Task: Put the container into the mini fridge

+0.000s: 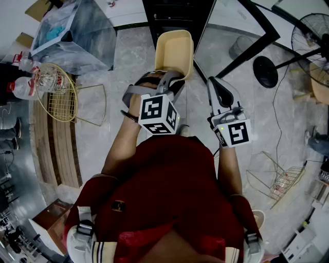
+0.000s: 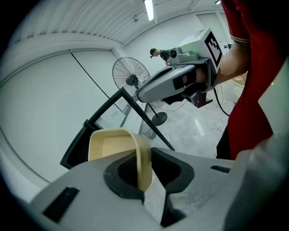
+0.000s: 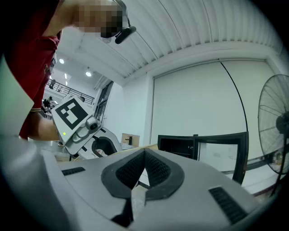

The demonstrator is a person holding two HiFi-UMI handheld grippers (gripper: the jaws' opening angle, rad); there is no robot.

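A cream plastic container point(image 1: 175, 50) hangs in front of me, its open side showing. My left gripper point(image 1: 167, 78) is shut on the container's near wall; in the left gripper view that wall point(image 2: 143, 168) stands pinched between the dark pads. The black mini fridge point(image 1: 177, 14) stands just beyond it with its glass door point(image 1: 234, 28) swung open to the right. My right gripper point(image 1: 215, 85) hovers beside the container, shut and holding nothing. In the right gripper view its pads point(image 3: 153, 169) meet, and the fridge point(image 3: 178, 145) lies ahead.
A standing fan point(image 1: 312, 32) with a round base point(image 1: 265, 72) and a trailing cable is at the right. Wire baskets lie on the floor at left point(image 1: 56, 92) and right point(image 1: 282, 180). Water bottles point(image 1: 23, 88) and a plastic-wrapped box point(image 1: 77, 31) sit at the upper left.
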